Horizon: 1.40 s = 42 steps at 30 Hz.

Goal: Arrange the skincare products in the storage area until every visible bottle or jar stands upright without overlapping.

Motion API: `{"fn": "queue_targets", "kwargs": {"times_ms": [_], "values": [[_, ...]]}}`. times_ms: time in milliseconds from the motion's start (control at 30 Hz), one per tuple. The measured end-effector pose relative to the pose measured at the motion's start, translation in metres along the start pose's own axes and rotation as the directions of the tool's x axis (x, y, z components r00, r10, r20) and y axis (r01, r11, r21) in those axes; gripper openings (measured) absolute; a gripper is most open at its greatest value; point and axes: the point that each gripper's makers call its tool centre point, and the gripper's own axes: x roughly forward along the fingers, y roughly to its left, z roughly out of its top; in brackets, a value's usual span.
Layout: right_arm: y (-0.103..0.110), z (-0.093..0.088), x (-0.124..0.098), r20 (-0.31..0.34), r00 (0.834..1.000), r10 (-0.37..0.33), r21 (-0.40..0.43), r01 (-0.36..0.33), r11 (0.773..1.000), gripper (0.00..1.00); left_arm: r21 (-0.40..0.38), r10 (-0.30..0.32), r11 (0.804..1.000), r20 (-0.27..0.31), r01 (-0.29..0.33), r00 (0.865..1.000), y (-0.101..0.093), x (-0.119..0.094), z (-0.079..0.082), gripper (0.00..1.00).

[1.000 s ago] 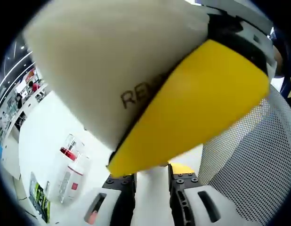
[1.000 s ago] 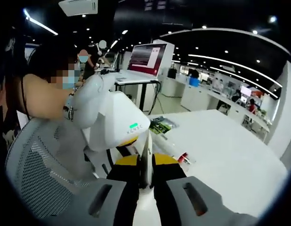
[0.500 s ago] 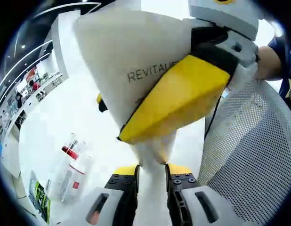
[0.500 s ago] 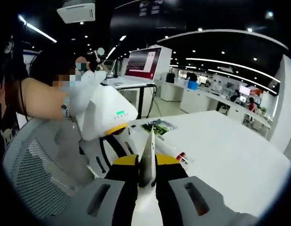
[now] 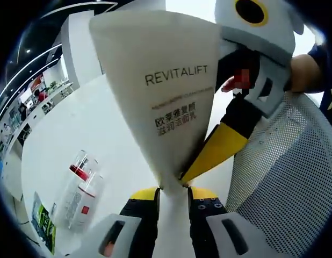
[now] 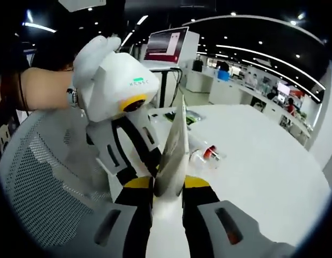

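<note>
Both grippers' jaws pinch the Revitalift tube (image 5: 171, 102) held above the desk (image 5: 96, 140), probably a handover; two bottles (image 5: 77, 191) lie flat

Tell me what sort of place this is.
Probably a large open-plan office or lab, not a home: rows of ceiling lights, long white tables, a monitor on a stand, and a mesh office chair. Both grippers pinch a white Revitalift tube.

Looks like a big open-plan office or showroom. There's long rows of ceiling lights (image 6: 262, 51), white desks (image 6: 246, 97), a monitor (image 6: 166, 45) and a mesh chair (image 5: 284, 177)
</note>
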Motion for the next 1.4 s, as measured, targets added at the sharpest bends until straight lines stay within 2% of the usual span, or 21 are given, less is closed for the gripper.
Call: {"fn": "queue_targets", "kwargs": {"times_ms": [133, 267, 367, 467, 633, 733, 900, 1000, 1100, 1267, 1400], "values": [[0.001, -0.011, 0.002, -0.035, 0.999, 0.014, 0.004, -0.014, 1.000, 0.20, -0.045, -0.007, 0.999, 0.006, 0.007, 1.000, 0.000, 0.002, -0.001, 0.21], [0.003, -0.022, 0.005, -0.074, 0.997, 0.039, 0.038, -0.036, 0.999, 0.21, -0.028, 0.004, 1.000, -0.004, -0.005, 1.000, -0.001, 0.005, -0.003, 0.21], [0.001, -0.035, 0.006, -0.145, 0.989, 0.018, -0.007, -0.019, 1.000, 0.20, -0.022, 0.016, 1.000, -0.003, -0.016, 1.000, 0.000, 0.006, -0.003, 0.20], [0.000, -0.034, 0.006, -0.141, 0.990, 0.002, -0.026, -0.006, 1.000, 0.21, -0.022, 0.031, 0.999, 0.001, -0.031, 1.000, 0.001, 0.007, -0.001, 0.20], [-0.007, -0.043, 0.005, -0.177, 0.984, -0.021, -0.026, 0.017, 1.000, 0.20, 0.011, 0.070, 0.997, 0.025, -0.071, 0.997, 0.004, 0.009, 0.005, 0.19], [-0.012, -0.045, 0.004, -0.186, 0.982, -0.034, -0.002, 0.034, 0.999, 0.20, -0.014, 0.089, 0.996, 0.041, -0.088, 0.995, 0.008, 0.009, 0.008, 0.19], [-0.013, -0.058, 0.003, -0.239, 0.970, -0.044, 0.011, 0.048, 0.999, 0.19, -0.051, 0.119, 0.992, 0.059, -0.116, 0.991, 0.016, 0.008, 0.011, 0.19], [-0.018, -0.061, 0.002, -0.259, 0.963, -0.072, -0.004, 0.074, 0.997, 0.18, -0.056, 0.130, 0.990, 0.071, -0.127, 0.989, 0.017, 0.008, 0.014, 0.19], [-0.020, -0.058, 0.001, -0.243, 0.967, -0.073, 0.031, 0.083, 0.996, 0.18, -0.053, 0.146, 0.989, 0.081, -0.142, 0.986, 0.020, 0.008, 0.016, 0.19], [-0.029, -0.062, -0.001, -0.265, 0.957, -0.120, 0.041, 0.136, 0.990, 0.22, -0.066, 0.158, 0.986, 0.091, -0.153, 0.983, 0.021, 0.009, 0.018, 0.19], [-0.043, -0.066, -0.007, -0.284, 0.940, -0.187, 0.037, 0.206, 0.978, 0.19, -0.082, 0.160, 0.985, 0.117, -0.151, 0.980, 0.020, 0.009, 0.024, 0.19]]}}
